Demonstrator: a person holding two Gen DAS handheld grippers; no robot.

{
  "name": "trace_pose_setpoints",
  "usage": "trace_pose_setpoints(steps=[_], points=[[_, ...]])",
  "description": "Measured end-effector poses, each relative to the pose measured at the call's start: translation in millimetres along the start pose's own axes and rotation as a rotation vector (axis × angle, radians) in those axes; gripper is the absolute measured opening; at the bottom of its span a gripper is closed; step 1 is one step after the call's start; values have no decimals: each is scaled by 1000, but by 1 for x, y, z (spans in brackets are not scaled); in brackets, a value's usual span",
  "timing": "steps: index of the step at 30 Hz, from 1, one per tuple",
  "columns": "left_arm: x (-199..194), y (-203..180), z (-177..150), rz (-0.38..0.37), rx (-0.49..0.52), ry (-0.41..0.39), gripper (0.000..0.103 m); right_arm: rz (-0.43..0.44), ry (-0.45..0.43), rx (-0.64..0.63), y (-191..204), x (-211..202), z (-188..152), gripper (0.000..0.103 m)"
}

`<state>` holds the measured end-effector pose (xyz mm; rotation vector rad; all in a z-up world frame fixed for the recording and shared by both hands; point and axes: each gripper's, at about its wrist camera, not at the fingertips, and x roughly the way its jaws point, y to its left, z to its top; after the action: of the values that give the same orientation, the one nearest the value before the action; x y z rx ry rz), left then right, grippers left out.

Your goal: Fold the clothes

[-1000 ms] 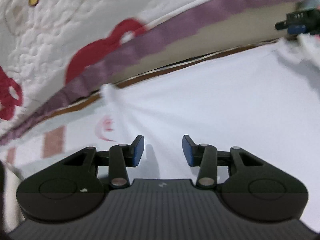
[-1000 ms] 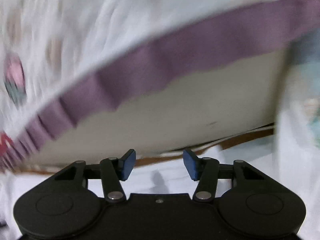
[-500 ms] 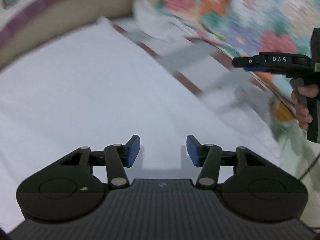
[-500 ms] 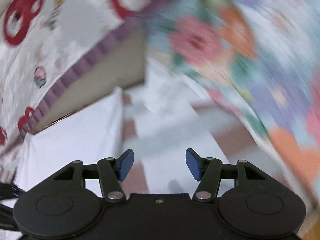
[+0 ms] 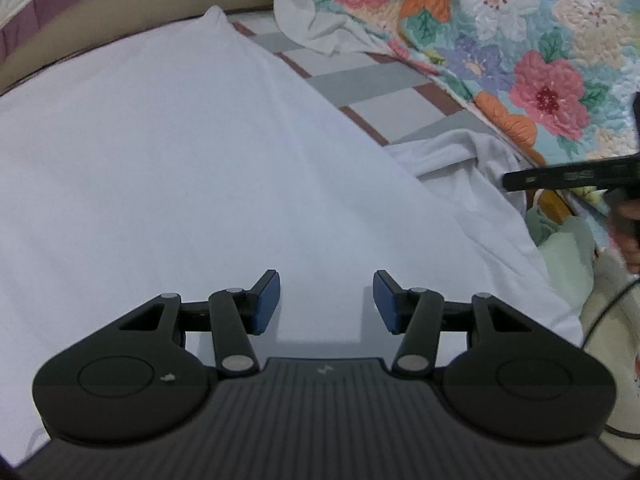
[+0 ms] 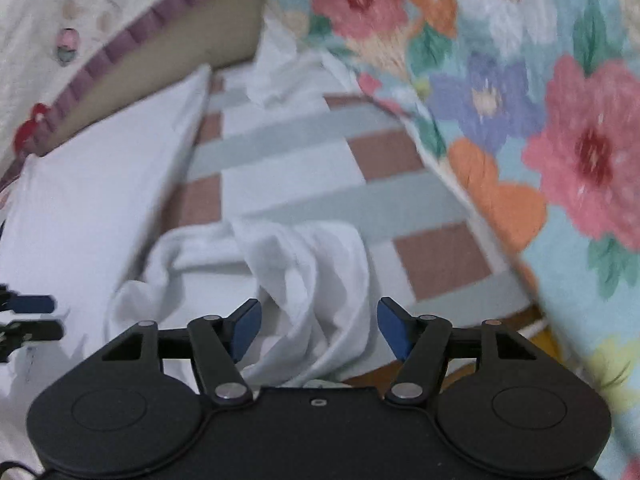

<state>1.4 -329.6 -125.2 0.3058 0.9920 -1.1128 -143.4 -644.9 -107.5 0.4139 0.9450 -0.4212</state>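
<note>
Garment: white garment [image 5: 192,168] is lying spread flat over the checked bedsheet [image 6: 304,168], one bunched sleeve [image 6: 288,272] trailing beside the floral quilt [image 5: 520,40].
Left gripper [image 5: 326,300]: hovering over the flat cloth, jaws gaping wide, gripping nothing.
Right gripper [image 6: 318,326]: hanging just above the crumpled sleeve, jaws wide apart, nothing pinched.
Progress: body is looking smoothed out; the sleeve is lying crumpled, and no finished fold is showing.
</note>
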Motion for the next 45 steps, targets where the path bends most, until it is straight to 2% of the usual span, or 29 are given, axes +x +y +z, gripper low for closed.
trace_pose_setpoints(steps=[1,3,4,5,6,9,13,15,18,21,27,28,29,30,32,34,41,45], points=[[-1,0,0,-2,0,-6,51,-10,-6,53,-2,6,-2,67],[-2,-1,-1,-7,-1,-19,51,19,-85,184,-11,9,-6,49],[-3,-1,-1,-9,-1,-26,51,44,-130,249,-15,8,-8,24],[-4,-2,-1,-11,-1,-32,51,61,-165,300,-18,7,-9,4],[-5,-2,-1,-14,-1,-39,51,51,-188,317,-19,2,-6,4],[-7,-3,-2,-20,-2,-58,51,-25,-279,304,-17,-25,9,4],[-10,-4,-2,-30,-3,-84,51,-199,-388,203,-11,-62,26,4],[-9,-7,-3,-35,8,-83,51,-268,-424,171,-15,-72,34,4],[-6,-12,-5,-43,34,-67,52,-339,-464,189,-29,-88,43,3],[-3,-14,-7,-44,43,-52,52,-418,-465,125,-35,-93,51,3],[-2,-12,-10,-7,43,-46,52,-514,-431,16,-28,-76,73,3],[-2,-11,-10,-6,37,-44,52,-531,-424,-4,-25,-72,77,4],[-2,-10,-10,-4,32,-43,52,-546,-411,-23,-24,-67,82,10],[-2,-9,-10,-3,26,-41,52,-547,-395,-29,-23,-59,86,14],[-2,-6,-11,1,15,-39,52,-503,-389,-8,-27,-50,90,39],[-1,-4,-11,4,3,-36,52,-451,-395,35,-32,-45,90,55],[1,-1,-13,2,-19,-30,52,-285,-415,196,-68,-55,67,65],[2,-1,-14,2,-22,-22,52,-274,-392,330,-105,-66,51,65]])
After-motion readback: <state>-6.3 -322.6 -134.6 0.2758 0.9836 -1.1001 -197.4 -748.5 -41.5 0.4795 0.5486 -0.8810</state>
